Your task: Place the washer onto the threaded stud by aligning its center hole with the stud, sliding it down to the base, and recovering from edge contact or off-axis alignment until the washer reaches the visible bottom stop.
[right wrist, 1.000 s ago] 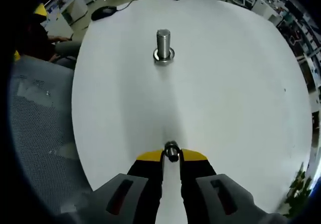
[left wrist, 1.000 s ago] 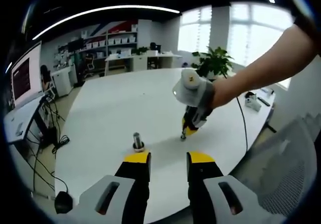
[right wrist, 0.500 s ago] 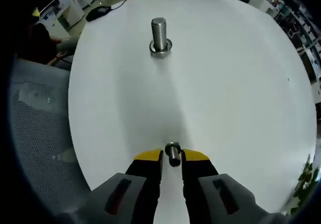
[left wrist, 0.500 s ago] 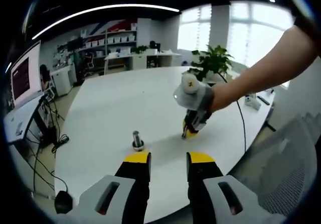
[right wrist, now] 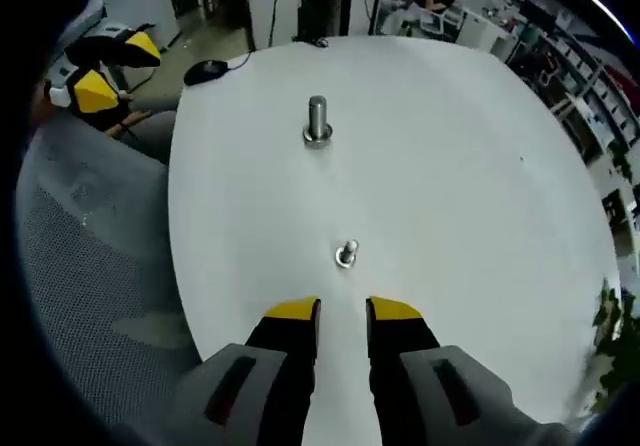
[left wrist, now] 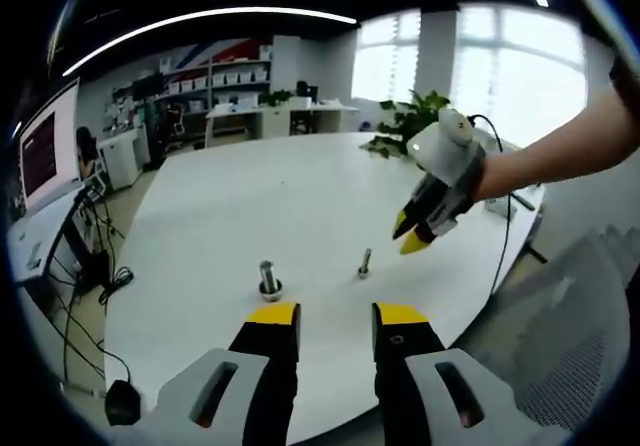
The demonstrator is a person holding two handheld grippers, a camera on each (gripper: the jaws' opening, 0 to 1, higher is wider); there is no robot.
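A large threaded stud stands upright on the white table, with a metal washer lying around its base. A smaller bolt stands on its own to the right of it. My left gripper is open near the table's edge, just short of both, with nothing in it. My right gripper is open and empty, hanging in the air a little back from the small bolt. In the left gripper view the right gripper hovers above and right of that bolt, held by a person's hand.
A grey mesh chair sits at the table's edge. A computer mouse lies near the rim. A cable and small items are at the far right, with a potted plant behind.
My right gripper opened and let go of the small bolt, then rose and drew back. The bolt now stands alone on the table. My left gripper kept its place.
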